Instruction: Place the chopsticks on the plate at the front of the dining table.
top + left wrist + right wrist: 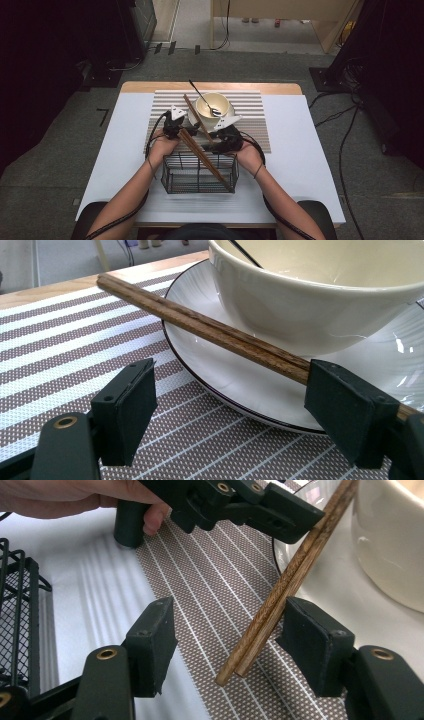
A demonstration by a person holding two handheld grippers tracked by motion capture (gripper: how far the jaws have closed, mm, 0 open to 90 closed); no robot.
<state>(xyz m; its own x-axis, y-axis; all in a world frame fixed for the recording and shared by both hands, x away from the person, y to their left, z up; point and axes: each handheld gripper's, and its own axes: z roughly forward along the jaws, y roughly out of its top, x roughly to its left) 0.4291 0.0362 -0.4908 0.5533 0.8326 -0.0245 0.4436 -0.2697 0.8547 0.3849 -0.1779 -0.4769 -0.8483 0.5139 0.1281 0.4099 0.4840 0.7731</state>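
On the white table (300,150) a striped placemat (250,107) lies at the far side, and on it stands a white plate (240,385) with a dark rim. A cream bowl (207,102) sits on the plate, and a spoon (200,95) rests in the bowl with its dark handle sticking out over the far rim. What else the bowl holds I cannot tell from here.

Nearer the person stands a black wire basket (172,175). A pair of wooden chopsticks (202,152) lies slantwise across the top of the basket, running from its near right corner towards the plate; a second pair (192,110) lies beside the bowl with its far end over the placemat.

The left gripper (227,410) has its jaws wide apart. One pair of chopsticks rests on the plate's rim, leaning by the bowl, and passes behind the jaw on the right side of the left gripper view; the other pad is well clear, so nothing is clamped.

The right gripper (225,645) is also parted. The tips of the chopsticks (280,595) lie between its pads, just beside one of them, but are not squeezed.
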